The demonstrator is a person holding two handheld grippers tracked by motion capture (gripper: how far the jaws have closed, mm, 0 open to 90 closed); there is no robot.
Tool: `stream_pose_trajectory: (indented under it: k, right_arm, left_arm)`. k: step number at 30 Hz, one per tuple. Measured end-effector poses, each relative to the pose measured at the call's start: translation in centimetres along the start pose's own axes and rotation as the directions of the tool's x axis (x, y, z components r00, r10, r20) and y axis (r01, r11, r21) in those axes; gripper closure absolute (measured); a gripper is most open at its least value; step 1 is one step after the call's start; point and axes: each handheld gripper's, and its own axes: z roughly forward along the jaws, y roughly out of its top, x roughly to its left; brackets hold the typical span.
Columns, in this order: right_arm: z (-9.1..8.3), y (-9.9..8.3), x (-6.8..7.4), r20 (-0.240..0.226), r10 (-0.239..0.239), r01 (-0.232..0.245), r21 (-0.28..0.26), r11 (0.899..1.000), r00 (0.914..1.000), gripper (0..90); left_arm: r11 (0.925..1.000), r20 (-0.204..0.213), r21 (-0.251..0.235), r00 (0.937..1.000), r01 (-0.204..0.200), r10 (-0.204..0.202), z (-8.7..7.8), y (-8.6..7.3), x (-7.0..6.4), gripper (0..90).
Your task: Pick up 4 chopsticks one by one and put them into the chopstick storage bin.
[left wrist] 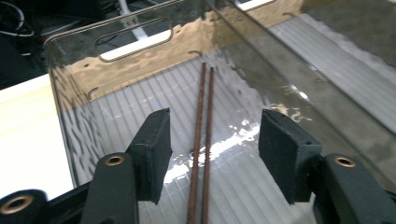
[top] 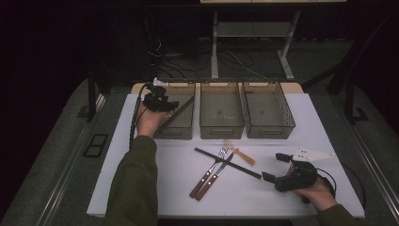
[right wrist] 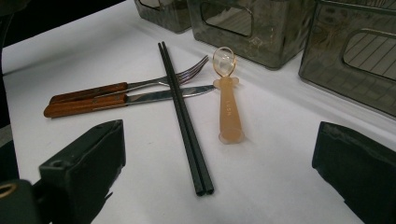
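Smoky grey see-through bins (top: 221, 117) on a white table (top: 141, 188); brown chopsticks (left wrist: 201, 144) lie on the left bin's ribbed floor. Before the bins: black chopsticks (right wrist: 185, 116), brown-handled silver fork (right wrist: 126, 86) and knife (right wrist: 123, 99), translucent orange spoon (right wrist: 227, 100).

Olive-green sleeves (top: 134, 183); black tongs (left wrist: 215, 154) with brass rivets (left wrist: 114, 160).

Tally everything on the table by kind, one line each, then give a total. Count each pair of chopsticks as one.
Bins: 3, left, middle, right
Chopstick pairs: 2, brown in the left bin, black on the table
Fork: 1
Knife: 1
Spoon: 1
Total: 8
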Motion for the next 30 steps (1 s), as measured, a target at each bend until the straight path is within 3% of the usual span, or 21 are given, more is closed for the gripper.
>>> stream_pose_trajectory:
  k: [6,10,19,30]
  right_arm:
    - [0.0,0.0,0.0,0.000,0.001,-0.001,0.002,1.000,1.0000,2.8]
    - [0.0,0.0,0.0,-0.001,0.000,0.000,0.002,1.000,1.0000,2.8]
    - [0.0,0.0,0.0,0.002,0.001,-0.001,0.005,1.000,1.0000,2.8]
    - [0.0,0.0,0.0,0.010,0.008,-0.009,0.008,1.000,0.9999,2.8]
  left_arm:
    - [0.9998,0.041,-0.014,0.9991,-0.014,0.014,-1.1,0.2,-0.5,34.3]
    - [0.9991,0.097,-0.035,0.9950,-0.022,0.026,-1.8,0.2,-1.0,29.8]
    - [0.9953,0.131,-0.052,0.9876,-0.082,0.088,-3.4,-0.8,-2.8,22.5]
    - [0.9895,0.168,-0.083,0.9770,-0.118,0.131,-5.4,-3.3,-4.7,14.7]
